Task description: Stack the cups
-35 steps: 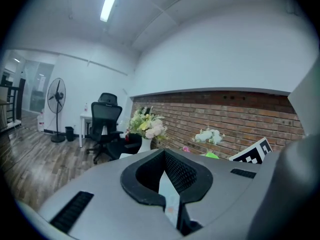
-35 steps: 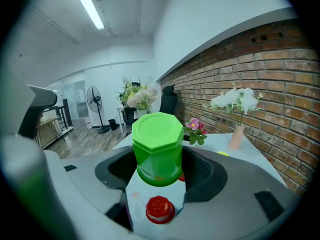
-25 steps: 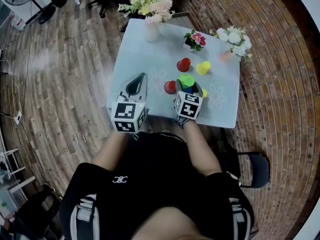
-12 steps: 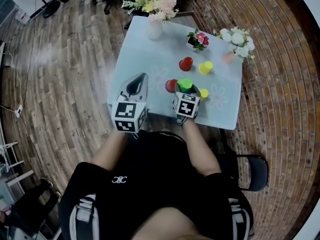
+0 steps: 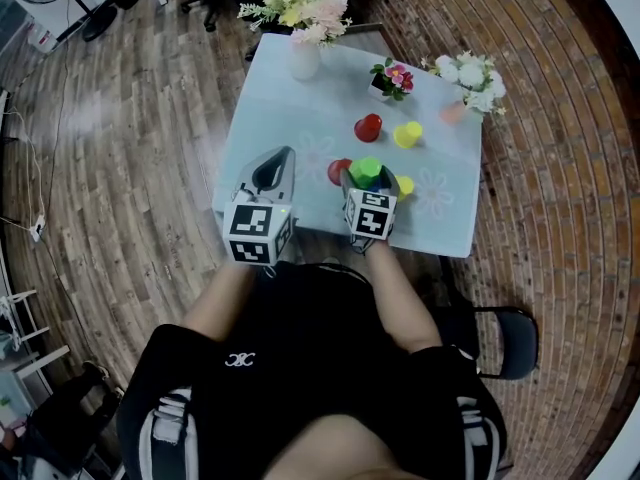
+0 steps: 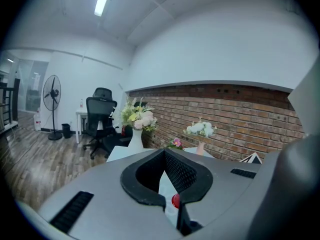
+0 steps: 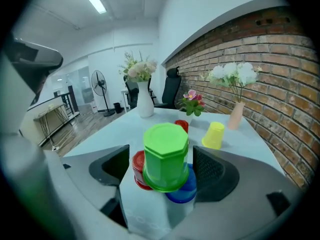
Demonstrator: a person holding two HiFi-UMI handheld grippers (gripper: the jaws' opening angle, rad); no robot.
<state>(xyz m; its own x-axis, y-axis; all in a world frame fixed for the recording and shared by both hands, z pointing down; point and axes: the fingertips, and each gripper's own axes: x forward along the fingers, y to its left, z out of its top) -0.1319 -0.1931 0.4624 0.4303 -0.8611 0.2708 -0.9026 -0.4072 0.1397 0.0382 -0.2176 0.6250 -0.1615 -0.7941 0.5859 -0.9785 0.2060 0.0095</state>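
An upturned green cup [image 7: 166, 156] sits on top of a blue cup [image 7: 184, 190] near the table's front edge. My right gripper [image 7: 161, 160] stands around the green cup. Its jaws have just been opening, and a gap shows on each side of the cup. A red cup [image 7: 137, 170] stands against the stack's left side. A second red cup [image 5: 367, 128] and a yellow cup [image 5: 406, 134] stand farther back, and another yellow cup [image 5: 403, 185] is at the right. My left gripper [image 5: 288, 152] hovers at the front left, shut and empty.
A white vase of flowers [image 5: 303, 60] stands at the table's far left. A small potted plant [image 5: 388, 80] and a pink vase of white flowers [image 5: 455, 111] stand at the back right. The pale blue table [image 5: 285, 118] stands on a wood and brick floor.
The right gripper has sunk a little with the green cup, and its jaws have spread away from the cup. The left gripper has stayed still.
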